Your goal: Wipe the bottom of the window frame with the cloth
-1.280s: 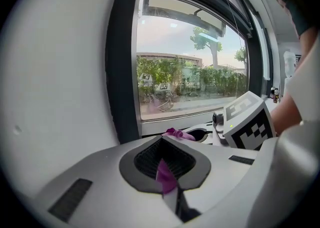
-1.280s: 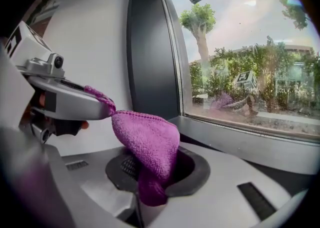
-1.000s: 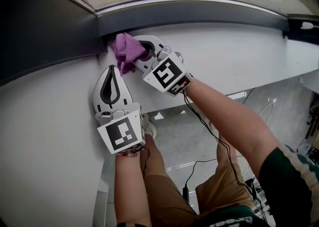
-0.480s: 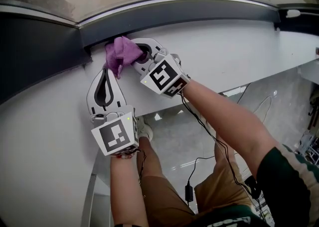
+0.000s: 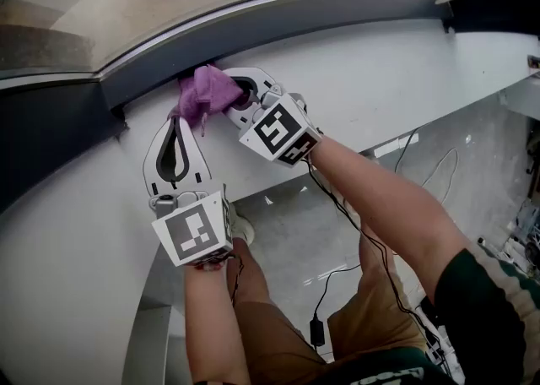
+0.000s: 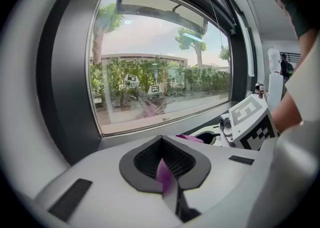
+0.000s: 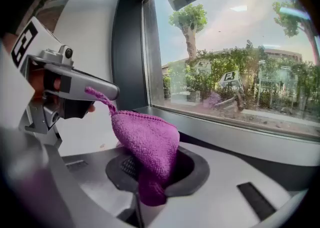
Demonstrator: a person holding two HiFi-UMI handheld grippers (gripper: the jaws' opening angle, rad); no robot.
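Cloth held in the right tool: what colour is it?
The cloth is purple, with a knitted texture. It shows best in the right gripper view.

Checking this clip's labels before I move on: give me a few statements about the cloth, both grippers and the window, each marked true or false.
1. The right gripper has its jaws shut on the purple cloth. True.
2. The cloth lies spread flat on the floor. False: it is held bunched against the bottom of the dark window frame.
3. The left gripper is raised high against the glass. False: it sits low over the white sill, its jaws shut on a corner of the cloth.
4. Trees show outside the window. True.
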